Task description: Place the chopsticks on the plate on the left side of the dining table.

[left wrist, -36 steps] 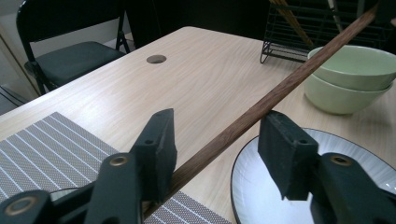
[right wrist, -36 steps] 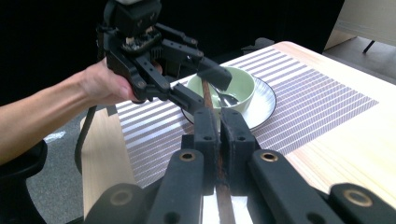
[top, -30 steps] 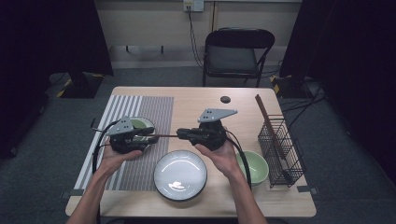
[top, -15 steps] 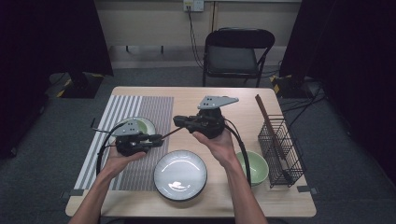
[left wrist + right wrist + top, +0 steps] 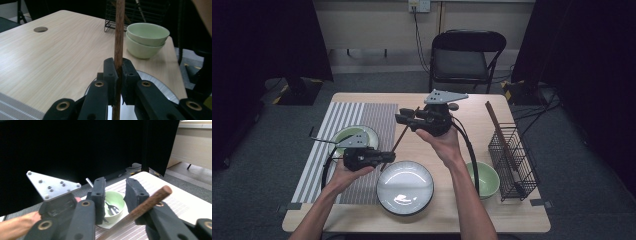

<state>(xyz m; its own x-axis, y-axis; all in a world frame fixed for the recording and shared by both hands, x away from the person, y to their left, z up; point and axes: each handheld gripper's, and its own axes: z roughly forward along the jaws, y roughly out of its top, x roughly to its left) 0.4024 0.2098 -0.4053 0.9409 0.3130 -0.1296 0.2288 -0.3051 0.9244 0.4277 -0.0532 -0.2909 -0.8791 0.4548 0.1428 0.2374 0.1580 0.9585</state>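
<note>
Overhead front-facing, two close gripper-mounted views

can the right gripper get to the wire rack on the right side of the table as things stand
Probably yes. The right gripper has just been opening, jaws apart beside the wooden stick that the left gripper clamps. Bare table lies between it and the wire rack.

left tongs (image 5: 119, 75) have just been closing, jaws now clamped tight, held low; right tongs (image 5: 404, 118), raised higher, have just been opening, jaws apparently apart.
</note>
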